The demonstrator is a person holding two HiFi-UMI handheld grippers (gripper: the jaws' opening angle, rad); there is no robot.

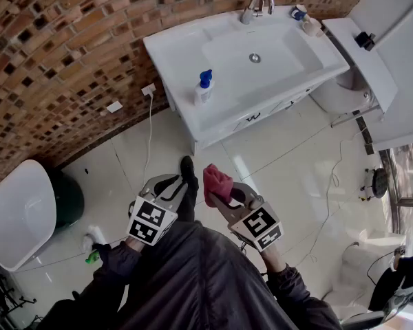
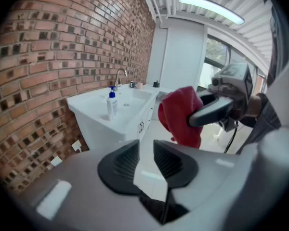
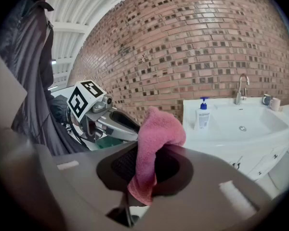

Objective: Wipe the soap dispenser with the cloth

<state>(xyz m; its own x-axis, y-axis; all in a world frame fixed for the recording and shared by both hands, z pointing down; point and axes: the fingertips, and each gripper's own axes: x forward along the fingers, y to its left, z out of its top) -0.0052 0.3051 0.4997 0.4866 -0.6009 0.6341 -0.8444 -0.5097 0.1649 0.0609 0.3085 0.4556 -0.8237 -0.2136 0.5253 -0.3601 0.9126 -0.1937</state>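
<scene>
desk: where was the cloth when this was taken?

operator: in my right gripper [image 3: 145, 166]. its jaws were clamped on the pink cloth [image 3: 159, 129], which bunched up above the pads while a short tail hung below them.

desk: and the other hand?

operator: my left gripper [image 2: 145, 147] had its jaws drawn together on nothing, with only a sliver of pale floor [image 1: 282, 150] showing between the pads. i held it just beside the right one, both angled downward.

desk: where was the soap dispenser?

operator: the soap dispenser [image 1: 203, 88], white with a blue pump, stood upright on the white vanity top [image 1: 172, 50], near the front corner on the left in the head view, beside the basin. it was ahead of both grippers and well apart from them, across the floor. the cloth was not touching it. the faucet [image 1: 260, 4] rose at the back of the basin, against the brick wall [image 1: 55, 47].
</scene>
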